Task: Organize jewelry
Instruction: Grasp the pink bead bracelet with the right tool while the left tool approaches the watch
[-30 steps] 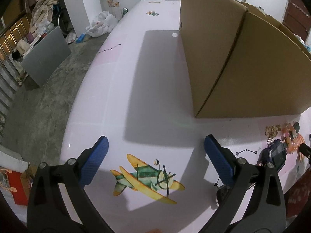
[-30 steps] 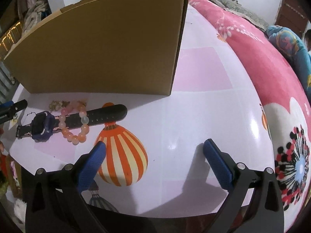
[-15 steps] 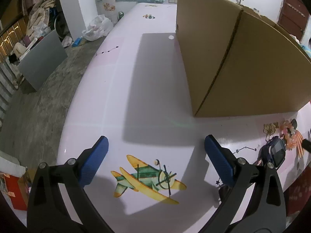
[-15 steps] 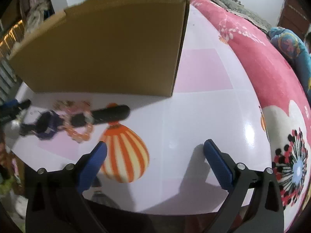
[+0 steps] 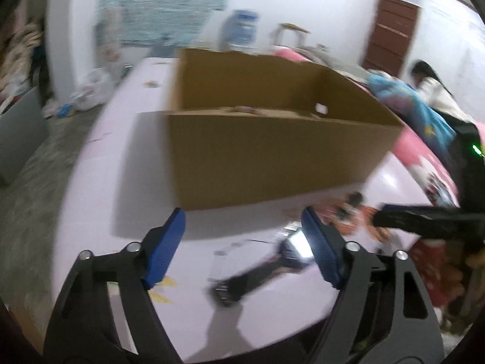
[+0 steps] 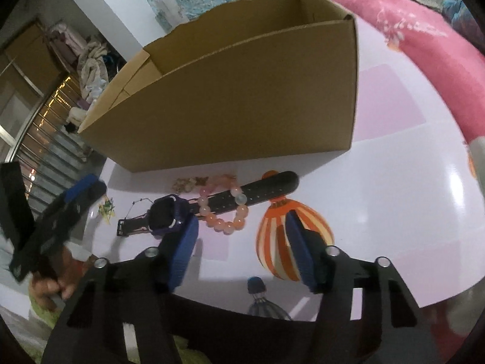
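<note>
A dark blue watch point(image 6: 165, 215) with a black strap lies on the pink-and-white tablecloth point(image 6: 394, 182), in front of an open cardboard box point(image 6: 242, 100). A pink bead bracelet point(image 6: 216, 223) rests over the strap. Small gold charms point(image 6: 188, 183) and a thin chain point(image 6: 136, 204) lie beside them. My right gripper point(image 6: 241, 221) hovers just short of the bracelet. Its jaws are closing and the pads touch nothing. My left gripper point(image 5: 242, 215) is closing too and holds nothing. The blurred watch point(image 5: 291, 248) lies by its right finger, and the box point(image 5: 272, 157) is ahead.
The left gripper point(image 6: 54, 200) and the hand holding it show at the left of the right wrist view. Pink floral bedding point(image 6: 424, 45) bounds the table's right side. A person point(image 5: 430, 88) sits behind it. The table's near edge runs just under both grippers.
Both pairs of jaws have narrowed. The left view has swung right and upward, so the box's open top and the watch now show. The right gripper has turned left toward the jewelry.
</note>
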`<state>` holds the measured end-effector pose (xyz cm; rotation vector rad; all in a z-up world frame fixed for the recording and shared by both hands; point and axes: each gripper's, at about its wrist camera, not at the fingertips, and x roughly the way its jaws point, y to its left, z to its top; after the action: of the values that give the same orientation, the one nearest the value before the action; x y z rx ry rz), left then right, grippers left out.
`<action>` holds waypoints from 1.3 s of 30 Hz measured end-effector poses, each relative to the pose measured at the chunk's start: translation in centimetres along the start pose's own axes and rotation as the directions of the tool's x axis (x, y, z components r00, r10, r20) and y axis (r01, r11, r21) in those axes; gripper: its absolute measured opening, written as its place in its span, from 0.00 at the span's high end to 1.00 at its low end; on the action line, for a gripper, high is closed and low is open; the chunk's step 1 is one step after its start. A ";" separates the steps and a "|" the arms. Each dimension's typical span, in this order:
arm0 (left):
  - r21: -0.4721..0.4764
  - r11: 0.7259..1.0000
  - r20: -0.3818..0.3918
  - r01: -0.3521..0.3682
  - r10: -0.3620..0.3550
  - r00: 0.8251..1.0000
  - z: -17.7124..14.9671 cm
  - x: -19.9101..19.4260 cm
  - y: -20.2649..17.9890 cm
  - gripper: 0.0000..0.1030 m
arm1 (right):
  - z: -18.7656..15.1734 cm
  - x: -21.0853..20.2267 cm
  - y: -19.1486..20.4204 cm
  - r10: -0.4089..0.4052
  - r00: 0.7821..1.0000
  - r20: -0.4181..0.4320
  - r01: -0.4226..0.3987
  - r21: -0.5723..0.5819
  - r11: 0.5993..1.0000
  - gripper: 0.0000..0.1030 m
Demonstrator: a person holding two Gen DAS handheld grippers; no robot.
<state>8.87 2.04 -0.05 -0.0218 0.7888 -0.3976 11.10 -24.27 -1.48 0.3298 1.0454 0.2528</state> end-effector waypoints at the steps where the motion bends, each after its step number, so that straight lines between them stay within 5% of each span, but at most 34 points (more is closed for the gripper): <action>1: 0.026 1.000 -0.014 0.017 -0.017 1.000 0.0 0.4 -0.9 0.35 | 0.1 0.2 0.1 -0.004 1.000 -0.002 0.004 0.000 1.000 0.54; 13: 0.178 0.981 -0.114 0.078 -0.059 0.992 -0.7 3.8 -5.6 0.68 | 1.1 2.6 1.8 -0.076 0.997 -0.030 0.072 -0.093 0.993 0.71; 19: 0.163 0.983 -0.123 0.086 -0.066 0.990 -1.2 2.9 -4.9 0.69 | 1.2 3.0 2.1 -0.065 0.997 -0.047 0.060 -0.111 0.992 0.89; 39: 0.195 0.975 -0.154 0.107 -0.078 0.985 -1.8 3.0 -6.4 0.69 | -0.1 0.0 -1.2 -0.037 0.998 -0.046 0.034 -0.074 0.997 0.90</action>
<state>7.33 -4.71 -2.33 0.1635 0.8896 -0.5721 11.09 -25.32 -1.94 0.2403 1.0847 0.2672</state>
